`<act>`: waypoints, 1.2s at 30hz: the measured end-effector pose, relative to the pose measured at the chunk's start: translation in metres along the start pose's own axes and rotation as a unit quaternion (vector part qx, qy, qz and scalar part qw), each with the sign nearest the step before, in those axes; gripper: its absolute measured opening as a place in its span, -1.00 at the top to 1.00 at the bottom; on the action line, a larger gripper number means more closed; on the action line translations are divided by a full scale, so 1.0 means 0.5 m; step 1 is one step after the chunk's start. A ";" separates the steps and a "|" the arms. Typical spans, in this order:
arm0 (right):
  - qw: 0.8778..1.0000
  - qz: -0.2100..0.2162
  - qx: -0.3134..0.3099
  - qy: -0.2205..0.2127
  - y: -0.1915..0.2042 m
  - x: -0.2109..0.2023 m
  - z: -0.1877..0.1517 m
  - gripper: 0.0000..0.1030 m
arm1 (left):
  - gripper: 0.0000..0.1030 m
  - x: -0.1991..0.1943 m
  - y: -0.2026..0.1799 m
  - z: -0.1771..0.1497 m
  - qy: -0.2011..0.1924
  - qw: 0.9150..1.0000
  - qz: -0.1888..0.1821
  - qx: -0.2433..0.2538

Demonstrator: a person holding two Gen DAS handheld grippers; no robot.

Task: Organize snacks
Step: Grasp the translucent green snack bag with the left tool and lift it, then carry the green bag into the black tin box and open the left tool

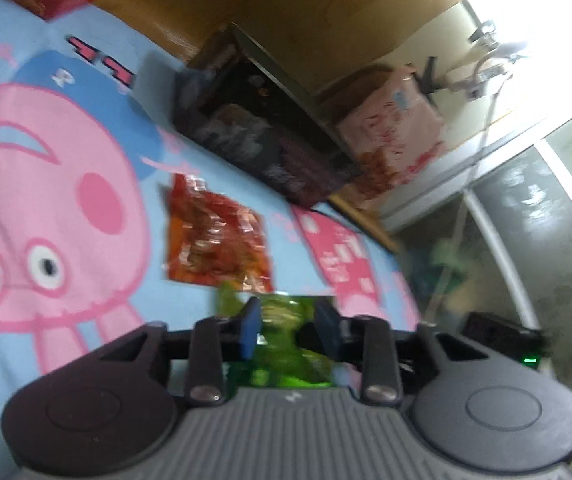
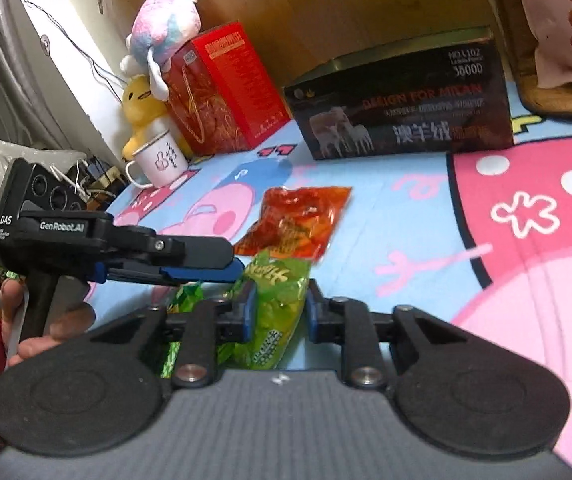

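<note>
Left gripper (image 1: 286, 330) pinches green snack packet (image 1: 282, 360), lower centre. Right gripper (image 2: 278, 312) clamps second green packet (image 2: 274, 312), lower centre; red snack packet (image 2: 297, 222) lies mid-frame on sheet (image 2: 405, 208)

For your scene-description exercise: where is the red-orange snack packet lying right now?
In the right wrist view the red-orange snack packet lies on the cartoon blanket, just beyond the green packet, in front of the dark box.
</note>
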State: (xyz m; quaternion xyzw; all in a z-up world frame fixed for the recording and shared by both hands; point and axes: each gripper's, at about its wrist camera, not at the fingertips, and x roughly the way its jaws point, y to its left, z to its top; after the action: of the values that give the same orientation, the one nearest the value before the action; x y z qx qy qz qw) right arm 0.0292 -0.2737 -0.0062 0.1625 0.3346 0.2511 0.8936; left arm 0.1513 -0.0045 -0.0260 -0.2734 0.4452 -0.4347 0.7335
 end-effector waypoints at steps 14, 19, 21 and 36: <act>0.979 0.090 0.170 -0.074 -0.095 -0.060 0.066 0.90 | -0.83 -0.014 -0.028 0.019 -0.052 0.998 -0.019 0.009; 0.947 0.177 0.252 -0.089 -0.118 -0.061 0.069 0.90 | -0.13 0.004 -0.039 0.025 -0.046 0.997 -0.069 0.003; 0.938 0.203 0.266 -0.090 -0.119 -0.059 0.076 0.90 | 0.23 0.014 -0.048 0.034 -0.040 0.996 -0.076 0.007; 0.985 0.027 0.090 -0.147 -0.131 0.025 0.298 0.86 | 0.25 0.162 -0.147 0.275 -0.075 0.981 0.099 0.147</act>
State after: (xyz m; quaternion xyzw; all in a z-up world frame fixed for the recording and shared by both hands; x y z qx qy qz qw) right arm 0.1608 -0.3389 0.0649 0.2859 0.2167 0.2171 0.9078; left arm 0.2628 -0.1088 0.0606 -0.1493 0.3447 -0.3990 0.8365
